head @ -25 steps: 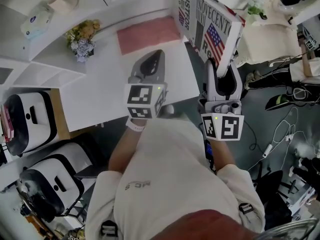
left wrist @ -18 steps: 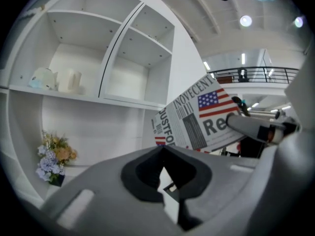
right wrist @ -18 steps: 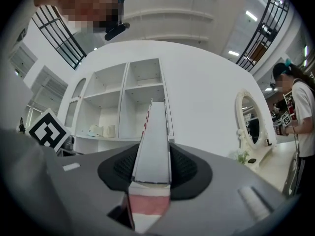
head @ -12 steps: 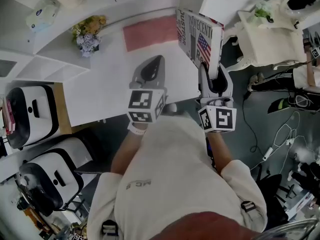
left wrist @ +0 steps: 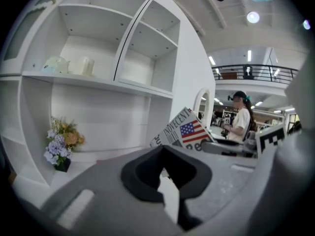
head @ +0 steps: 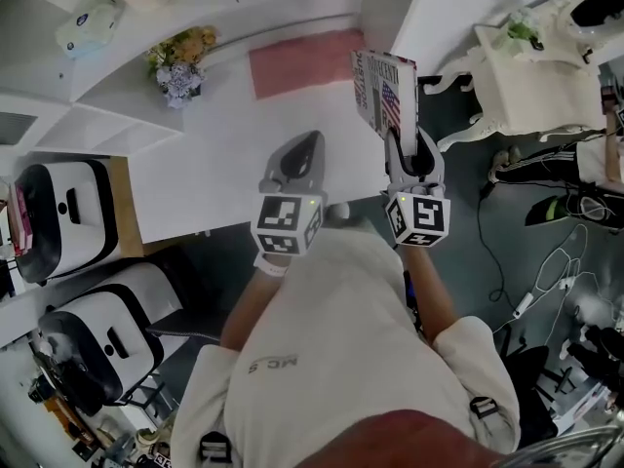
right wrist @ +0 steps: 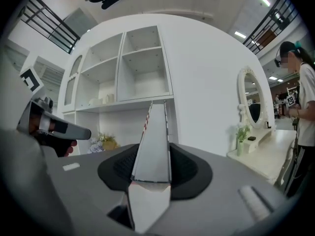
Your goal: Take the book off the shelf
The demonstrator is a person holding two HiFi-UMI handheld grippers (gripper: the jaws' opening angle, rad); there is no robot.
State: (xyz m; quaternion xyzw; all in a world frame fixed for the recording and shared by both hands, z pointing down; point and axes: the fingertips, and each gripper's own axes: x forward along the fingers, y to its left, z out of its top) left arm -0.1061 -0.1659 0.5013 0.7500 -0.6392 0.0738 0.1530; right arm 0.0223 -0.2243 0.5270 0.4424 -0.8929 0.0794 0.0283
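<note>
The head view shows the book as a flat slab with its flag-printed cover facing the left hand-held gripper. It stands on edge just off the right end of the pink mat, over the right margin of the white surface. The right gripper view gives none of that cover. There the book is only a thin pale edge running straight away from the camera towards the white shelving and rising slightly, so its long axis lies along the jaws and points at the shelves. That view also settles the grip: the right hand-held gripper has its jaws partly apart, with both dark pads pressed on the book's near end. The left gripper view alone shows the cover tilted, its top leaning left, with a person in the hall behind. It also shows its own jaws drawn together on nothing. The left hand-held gripper sits on the person's side of the mat, apart from the book. A small bunch of flowers stands to the mat's left. An oval mirror shows only in the right gripper view.
</note>
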